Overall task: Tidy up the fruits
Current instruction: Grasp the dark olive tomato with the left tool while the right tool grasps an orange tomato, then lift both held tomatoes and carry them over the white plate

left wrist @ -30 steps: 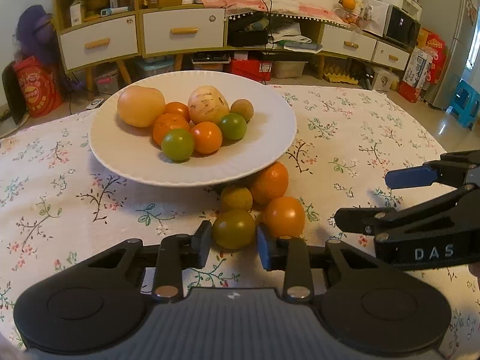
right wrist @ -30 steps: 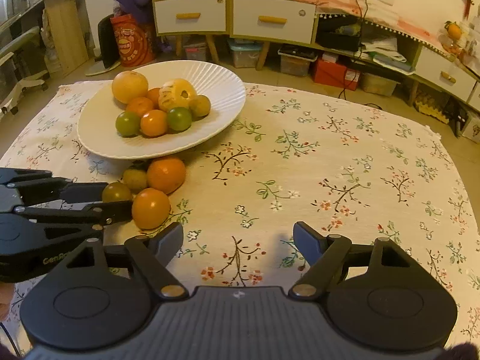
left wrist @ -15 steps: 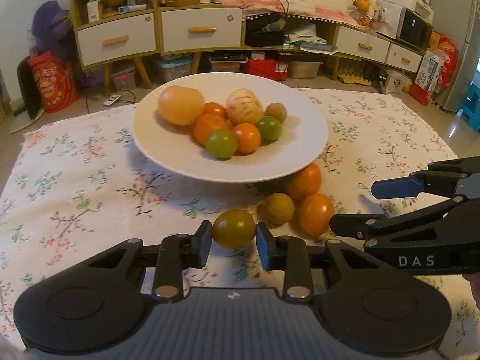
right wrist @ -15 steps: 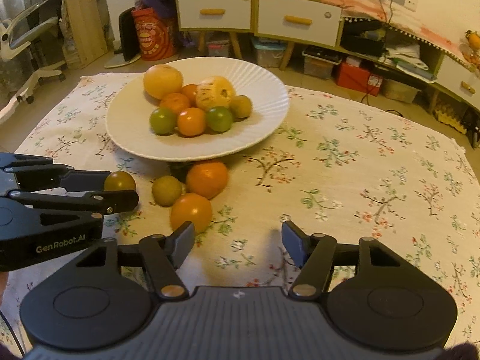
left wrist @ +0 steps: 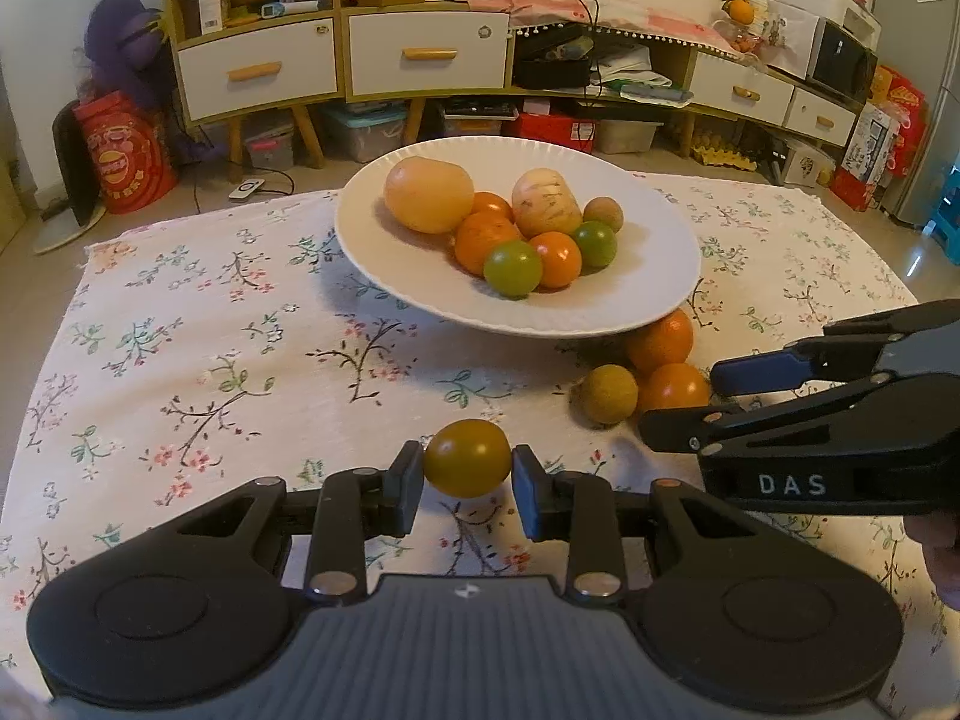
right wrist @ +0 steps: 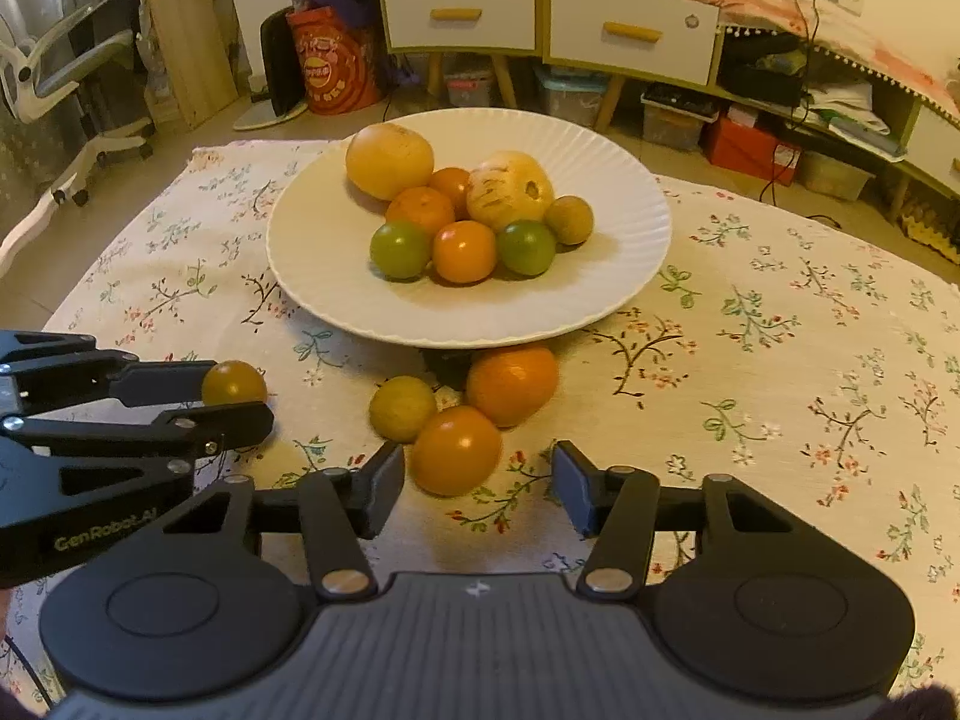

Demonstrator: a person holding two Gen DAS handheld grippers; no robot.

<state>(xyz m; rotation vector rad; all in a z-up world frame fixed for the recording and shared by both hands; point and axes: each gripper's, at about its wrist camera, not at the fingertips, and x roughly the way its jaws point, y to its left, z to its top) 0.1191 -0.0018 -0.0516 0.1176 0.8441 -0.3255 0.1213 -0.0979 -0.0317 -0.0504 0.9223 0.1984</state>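
My left gripper [left wrist: 468,483] is shut on an olive-green tomato [left wrist: 467,457], held just above the floral cloth; the right wrist view shows that tomato [right wrist: 234,383] at the left. A white ribbed plate [right wrist: 312,294] holds several fruits. In front of it lie an orange tomato [right wrist: 456,450], a yellow-green round fruit [right wrist: 402,408] and an orange [right wrist: 512,384]. My right gripper [right wrist: 478,489] has its jaws closing, with the orange tomato between the fingertips but the pads apart from it. In the left wrist view the right gripper [left wrist: 690,399] reaches in from the right toward that cluster [left wrist: 672,387].
A floral tablecloth [left wrist: 210,360] covers the table. Behind it stand cabinets with white drawers [left wrist: 426,54], storage boxes and a red bag [left wrist: 126,150] on the floor. An office chair [right wrist: 66,90] stands far left in the right wrist view.
My left gripper carried the olive-green tomato to the left, away from the cluster. My right gripper moved left up to the orange tomato and its jaws narrowed.
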